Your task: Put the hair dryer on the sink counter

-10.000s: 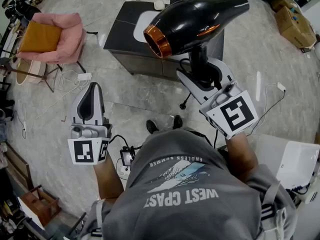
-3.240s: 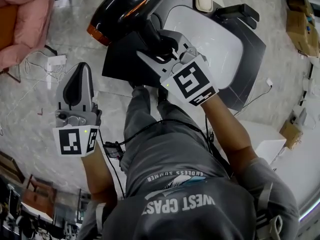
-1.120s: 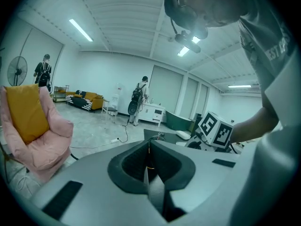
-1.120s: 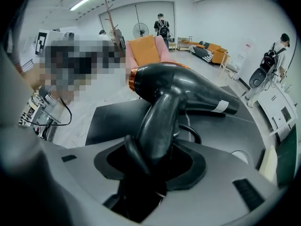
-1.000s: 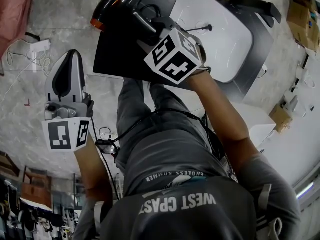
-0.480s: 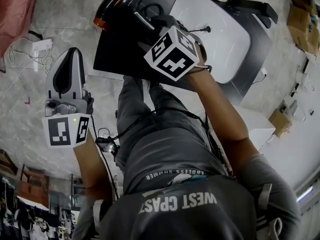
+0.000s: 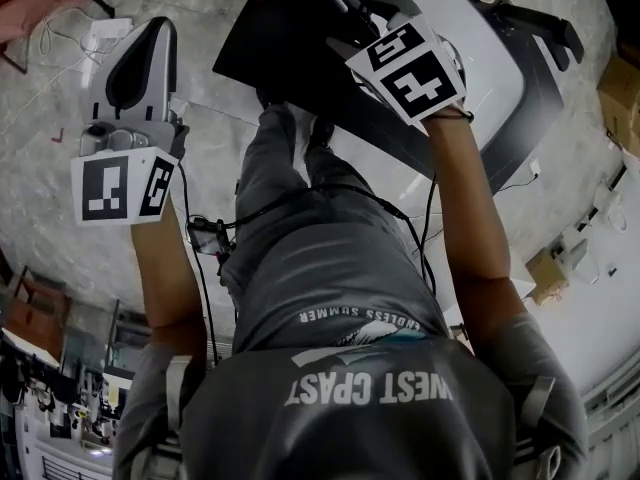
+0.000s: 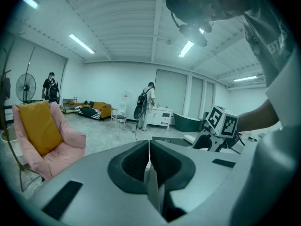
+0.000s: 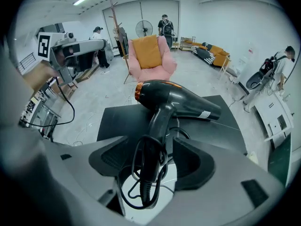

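Between spread jaws of the right claw (image 9: 153, 149), the hair dryer (image 9: 181, 99) rests ungripped on the sink counter (image 9: 118, 121)

Pink padded armchair (image 9: 162, 69) holding a mustard-yellow cushion (image 9: 147, 51), black pedestal fan (image 9: 142, 29) beyond it, yellow sofa (image 8: 99, 109) far off, white power strip (image 7: 100, 36) with loose cables
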A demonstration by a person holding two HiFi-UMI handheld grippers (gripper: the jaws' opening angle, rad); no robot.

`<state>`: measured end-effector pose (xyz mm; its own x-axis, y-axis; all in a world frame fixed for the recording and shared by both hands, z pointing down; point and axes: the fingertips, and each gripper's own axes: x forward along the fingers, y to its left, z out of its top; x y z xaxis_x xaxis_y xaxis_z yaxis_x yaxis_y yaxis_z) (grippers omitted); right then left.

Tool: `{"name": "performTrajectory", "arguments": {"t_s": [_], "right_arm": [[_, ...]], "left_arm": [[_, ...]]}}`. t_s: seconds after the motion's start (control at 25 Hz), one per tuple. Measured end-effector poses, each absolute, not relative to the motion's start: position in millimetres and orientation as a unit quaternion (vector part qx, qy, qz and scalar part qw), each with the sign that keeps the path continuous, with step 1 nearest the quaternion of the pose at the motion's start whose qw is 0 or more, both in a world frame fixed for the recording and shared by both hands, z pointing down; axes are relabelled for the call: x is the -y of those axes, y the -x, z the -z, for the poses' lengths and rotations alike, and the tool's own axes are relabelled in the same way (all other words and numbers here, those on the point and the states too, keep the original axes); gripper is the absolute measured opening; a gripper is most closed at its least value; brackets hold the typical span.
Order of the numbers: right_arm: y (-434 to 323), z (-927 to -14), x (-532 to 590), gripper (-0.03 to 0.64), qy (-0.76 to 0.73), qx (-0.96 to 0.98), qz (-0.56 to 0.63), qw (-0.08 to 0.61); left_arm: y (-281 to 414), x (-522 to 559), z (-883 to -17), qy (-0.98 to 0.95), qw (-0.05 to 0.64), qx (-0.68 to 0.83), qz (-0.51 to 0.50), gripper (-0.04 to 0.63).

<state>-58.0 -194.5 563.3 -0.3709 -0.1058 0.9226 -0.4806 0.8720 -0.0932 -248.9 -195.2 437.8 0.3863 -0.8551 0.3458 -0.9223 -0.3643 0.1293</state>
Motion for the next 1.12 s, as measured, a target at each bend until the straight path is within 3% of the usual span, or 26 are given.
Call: {"name": "performTrajectory", "arguments": {"t_s": [0.52,0.88,1.12], "right_arm": [[55.4,-490.9,207.5,0.297,-0.209,0.836,-0.124,0.492],[36.3,-402.1,214.8,0.126,-0.289,0.877,-0.072,0.377],[28.4,-354.6,199.8,0.093,-0.309,0.900,-0.050,0.304]], "left_arm": [[260.0,171.5,-374.5,-0.807,0.099,0.572,-0.108,0.021],[236.8,149.1,-323.9,-0.812,0.065,0.571,-0.099,0.021],[219.2,134.4,-298.4,-0.820,0.042,0.564,-0.089,0.021]]}}
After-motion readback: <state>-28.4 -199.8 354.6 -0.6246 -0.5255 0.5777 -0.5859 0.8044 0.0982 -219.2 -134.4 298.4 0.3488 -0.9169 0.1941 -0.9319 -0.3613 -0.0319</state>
